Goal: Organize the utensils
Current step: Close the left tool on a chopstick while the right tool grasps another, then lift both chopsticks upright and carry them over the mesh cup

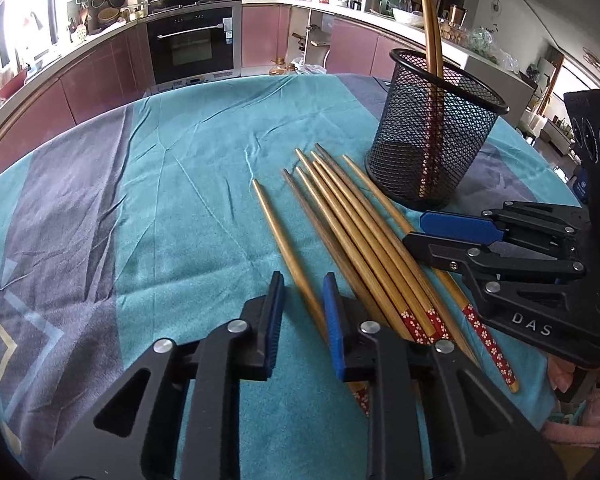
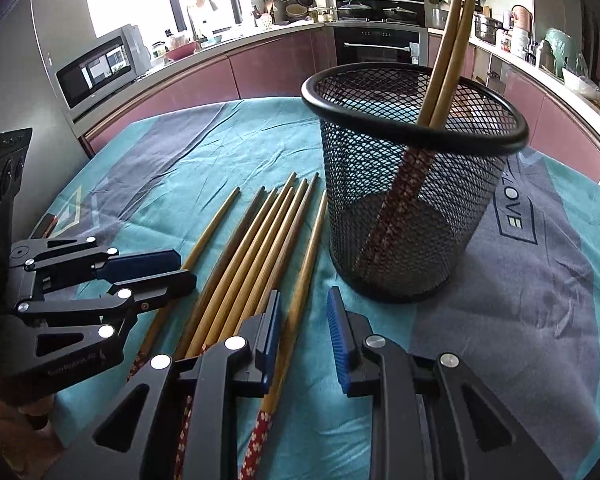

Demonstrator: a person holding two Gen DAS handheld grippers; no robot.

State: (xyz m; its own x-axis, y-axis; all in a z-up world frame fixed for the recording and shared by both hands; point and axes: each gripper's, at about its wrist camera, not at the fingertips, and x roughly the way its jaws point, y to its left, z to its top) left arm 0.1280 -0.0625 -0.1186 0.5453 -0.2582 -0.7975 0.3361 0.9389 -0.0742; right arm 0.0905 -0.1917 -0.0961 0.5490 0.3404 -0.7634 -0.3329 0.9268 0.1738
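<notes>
The loose chopsticks [image 1: 360,232] lie flat on the tabletop, just to the left of the black mesh cup [image 1: 432,152] as I see it through the left wrist camera. Their thin tips point toward the far side of the cup. Their red flowery ends point back at me. Most of them lie bunched up and touching.

One chopstick [image 1: 276,232] lies a bit apart, on the side of the bunch away from the cup. My left gripper [image 1: 302,280] sits over it with one blue pad on each side. I can see a gap on both sides of the stick, so I think the pads are not pinching it, but the view is tight there.

Another chopstick [image 2: 312,248] lies on the side of the bunch nearest the cup. My right gripper [image 2: 304,296] is low over it. The stick runs through the gap, close to the pad farther from the cup. This gripper is loose too, with nothing squeezed in it.

Two more chopsticks [image 2: 452,40] already stand in the cup. They lean on its rim with their thin tips up and red ends down.

The cup stands upright on a blue-green and grey cloth [image 1: 180,160] that covers the tabletop. Far behind the cup I see pink kitchen cabinets and a black oven [image 1: 192,44].
</notes>
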